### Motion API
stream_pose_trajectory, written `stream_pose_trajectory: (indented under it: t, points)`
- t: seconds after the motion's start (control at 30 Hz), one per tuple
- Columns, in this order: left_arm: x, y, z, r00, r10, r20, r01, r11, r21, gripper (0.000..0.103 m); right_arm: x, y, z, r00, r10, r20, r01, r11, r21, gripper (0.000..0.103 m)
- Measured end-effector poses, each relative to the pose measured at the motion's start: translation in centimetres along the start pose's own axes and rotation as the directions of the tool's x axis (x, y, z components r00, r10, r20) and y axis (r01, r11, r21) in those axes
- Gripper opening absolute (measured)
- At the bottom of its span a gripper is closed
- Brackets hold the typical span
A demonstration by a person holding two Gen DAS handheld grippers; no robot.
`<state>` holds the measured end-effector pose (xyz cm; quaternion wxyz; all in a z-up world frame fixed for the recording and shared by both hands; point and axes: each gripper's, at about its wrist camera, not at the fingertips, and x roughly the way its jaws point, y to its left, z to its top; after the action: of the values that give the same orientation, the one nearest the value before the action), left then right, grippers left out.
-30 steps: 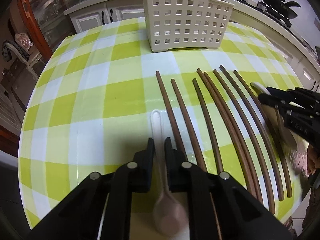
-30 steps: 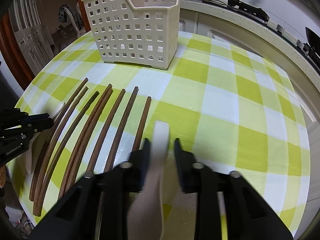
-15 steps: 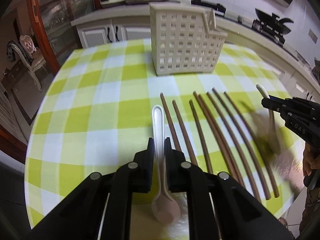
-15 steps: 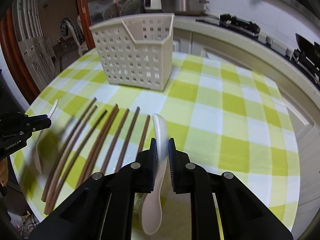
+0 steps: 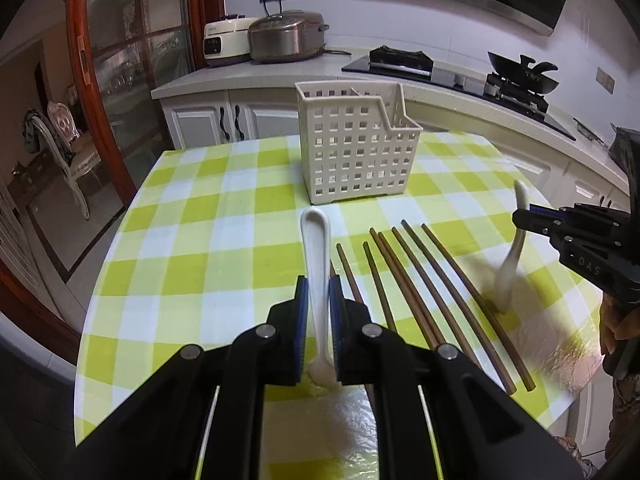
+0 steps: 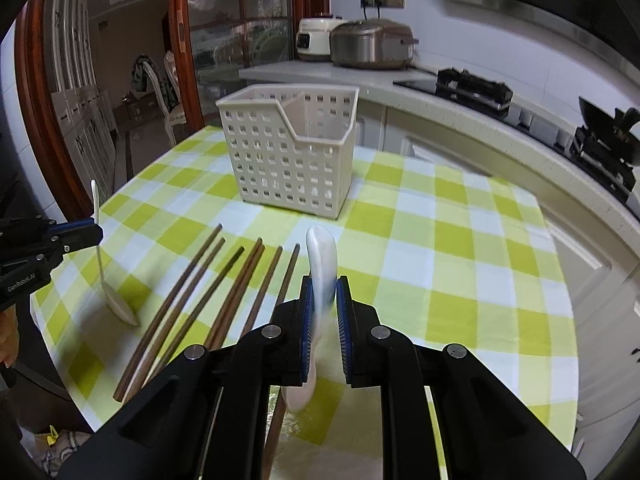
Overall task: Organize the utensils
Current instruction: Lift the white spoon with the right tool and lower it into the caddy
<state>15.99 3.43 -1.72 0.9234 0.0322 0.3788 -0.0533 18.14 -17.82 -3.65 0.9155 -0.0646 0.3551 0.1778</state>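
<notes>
Checked green-white tablecloth (image 5: 192, 240) covered the table; slotted basket (image 5: 356, 148) stood near the far edge, apart from the wooden chopsticks (image 5: 420, 280) lying w/ nothing on them. Left gripper (image 5: 318, 300) was clamped on a white spoon (image 5: 316, 240), right gripper (image 6: 324, 300) on the other spoon (image 6: 322, 264), both lifted off the cloth. Risk: smooth spoon handles could pivot or slip btwn pads, esp. if tilted over the basket rim.

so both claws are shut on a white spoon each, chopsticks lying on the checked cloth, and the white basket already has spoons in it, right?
Not quite. The left claw and right claw each hold a white spoon, and the chopsticks lie on the cloth, but the right wrist view into the basket shows only its divider, no spoons.
</notes>
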Motion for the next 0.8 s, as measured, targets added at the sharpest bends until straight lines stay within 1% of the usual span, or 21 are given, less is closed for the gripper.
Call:
stream_pose_trajectory:
  t: [0.13, 0.23, 0.4, 0.5, 0.6, 0.7, 0.8]
  points:
    - [-0.6, -0.2, 0.5, 1.0, 0.001, 0.03, -0.001, 1.0, 0.011, 0.01, -0.6, 0.0, 0.4, 0.999, -0.003, 0.04, 0.003, 1.0, -0.002, 0.009]
    - [-0.9, -0.2, 1.5, 0.999, 0.009, 0.051, -0.01, 1.0, 0.023, 0.01, -0.6, -0.1, 0.8, 0.998, -0.001, 0.055, 0.001, 1.0, 0.008, 0.009]
    - [-1.3, 0.4, 4.0, 0.997, -0.007, 0.076, 0.005, 1.0, 0.025, 0.01, -0.9, -0.4, 2.4, 0.996, -0.003, 0.088, 0.002, 1.0, 0.014, 0.009]
    - [-1.8, 0.4, 6.2, 0.995, -0.002, 0.103, -0.003, 0.999, 0.049, 0.01, -1.0, -1.0, 4.4, 0.993, -0.003, 0.117, -0.001, 1.0, 0.028, 0.009]
    - [-2.4, 0.5, 9.3, 0.99, 0.001, 0.139, -0.009, 0.998, 0.057, 0.01, -1.1, -1.8, 7.2, 0.988, 0.008, 0.157, -0.016, 0.999, 0.052, 0.009]
    - [-2.8, 0.7, 12.7, 0.982, 0.02, 0.19, -0.03, 0.998, 0.047, 0.01, -1.4, -2.4, 10.4, 0.977, 0.022, 0.211, -0.038, 0.996, 0.076, 0.009]
    - [-3.1, 0.9, 16.3, 0.976, 0.007, 0.219, -0.015, 0.999, 0.033, 0.01, -1.5, -2.5, 13.7, 0.968, 0.013, 0.251, -0.032, 0.997, 0.074, 0.009]
